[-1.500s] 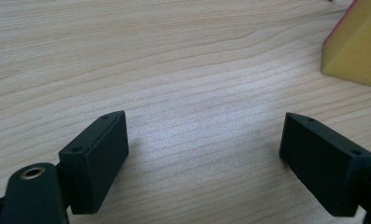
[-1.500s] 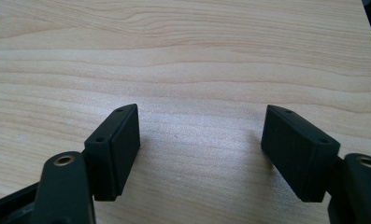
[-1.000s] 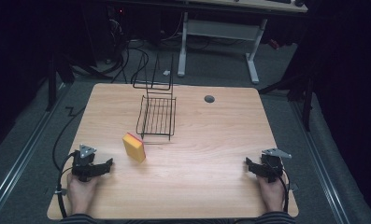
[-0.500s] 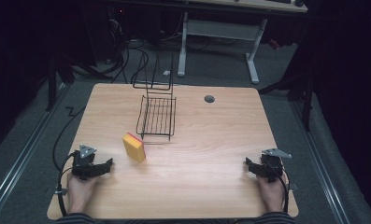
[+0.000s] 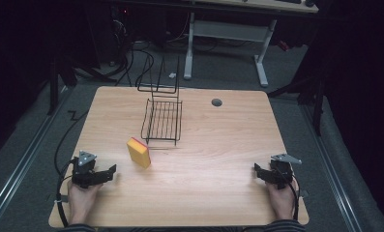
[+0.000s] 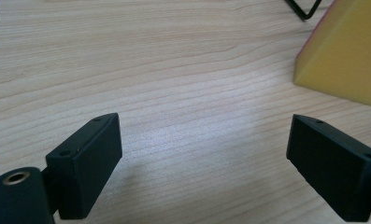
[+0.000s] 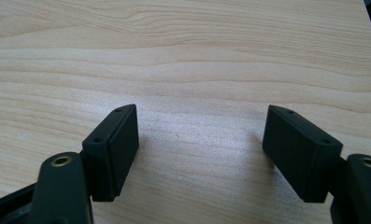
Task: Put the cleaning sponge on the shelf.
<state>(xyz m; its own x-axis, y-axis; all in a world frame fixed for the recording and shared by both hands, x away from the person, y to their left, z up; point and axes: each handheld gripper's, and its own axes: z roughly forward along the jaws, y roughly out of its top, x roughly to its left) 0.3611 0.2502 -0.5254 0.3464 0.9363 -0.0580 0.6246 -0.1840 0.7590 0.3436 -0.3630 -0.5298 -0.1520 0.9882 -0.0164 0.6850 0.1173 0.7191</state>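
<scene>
A yellow sponge with a pink-red back (image 5: 139, 152) stands on edge on the wooden table (image 5: 214, 145), just in front of a black wire rack (image 5: 163, 121). My left gripper (image 5: 111, 170) rests near the table's front left corner and points right toward the sponge, a short way from it. Its jaws have just been opening, with only bare wood between them. In the left gripper view (image 6: 204, 163) the sponge (image 6: 346, 56) shows at the upper right, beyond the jaws. My right gripper (image 5: 257, 170) rests at the front right, open over bare wood (image 7: 199, 149).
The wire rack has an upright back frame (image 5: 158, 82) near the table's far edge. A round cable hole (image 5: 216, 102) lies at the back right. Cables (image 5: 64, 145) hang off the left side. A white desk frame (image 5: 228, 34) stands behind the table.
The left gripper's jaws stand a little wider apart than a second ago. Both hands, the sponge and the rack have kept their places.
</scene>
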